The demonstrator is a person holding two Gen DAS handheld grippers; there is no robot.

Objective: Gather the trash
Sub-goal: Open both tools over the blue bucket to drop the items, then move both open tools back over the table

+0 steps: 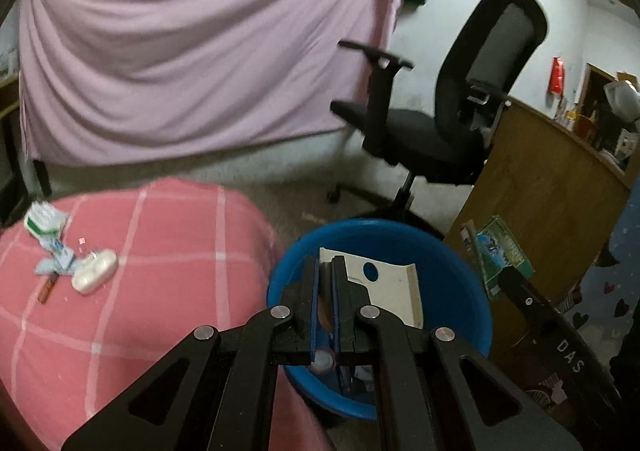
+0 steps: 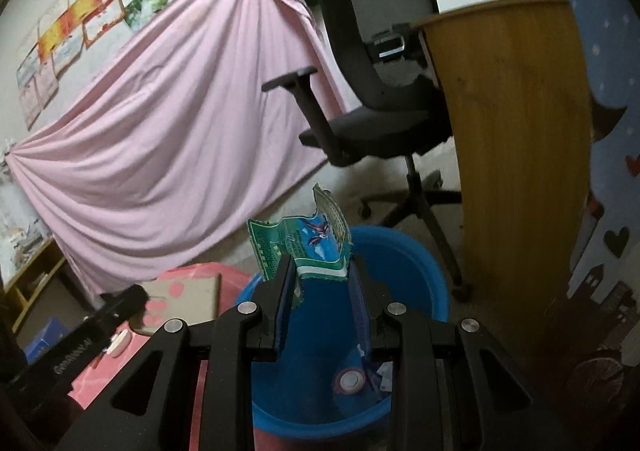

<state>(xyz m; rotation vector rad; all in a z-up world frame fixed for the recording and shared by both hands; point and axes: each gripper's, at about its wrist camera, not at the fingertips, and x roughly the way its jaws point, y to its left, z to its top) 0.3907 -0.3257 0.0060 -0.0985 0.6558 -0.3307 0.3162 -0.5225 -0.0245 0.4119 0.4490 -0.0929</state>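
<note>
That green wrapper (image 2: pixel 308 247) in my right gripper (image 2: pixel 318 283) is featherlight, crinkly and limp, so pinching an edge works fine. Jaws are clamped on its lower edge, holding it right over the blue bin (image 2: pixel 404 263). My left gripper (image 1: pixel 326 291) is basically shut over the bin; looks like something thin and brownish is caught between the pads, can't tell what.

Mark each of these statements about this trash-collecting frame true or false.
1. The right gripper holds a green wrapper. True.
2. The bucket is red. False: it is blue.
3. Trash lies on the pink checked cover. True.
4. The left gripper stands wide open. False: its jaws are nearly shut.
5. An office chair stands beyond the bucket. True.
</note>
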